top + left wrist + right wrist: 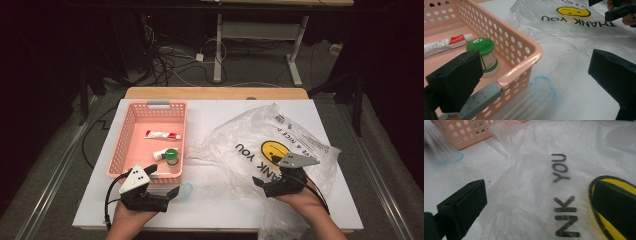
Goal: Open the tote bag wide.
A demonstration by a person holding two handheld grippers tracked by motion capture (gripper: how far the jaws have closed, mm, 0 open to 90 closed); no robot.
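A pink perforated basket stands on the table's left half. In it lie a red-and-white toothpaste tube and a small white bottle with a green lid. A clear plastic cup with a blue rim lies on its side just off the basket's near right corner. My left gripper is open, one jaw over the basket's corner and the other over the table, with the cup between and below. My right gripper is open low over a crumpled clear bag printed "THANK YOU" with a yellow smiley.
A white sheet covers the table, with a wooden edge at the back. The bag spreads over the right half and hangs past the front edge. Cables and desk legs stand on the floor beyond the table.
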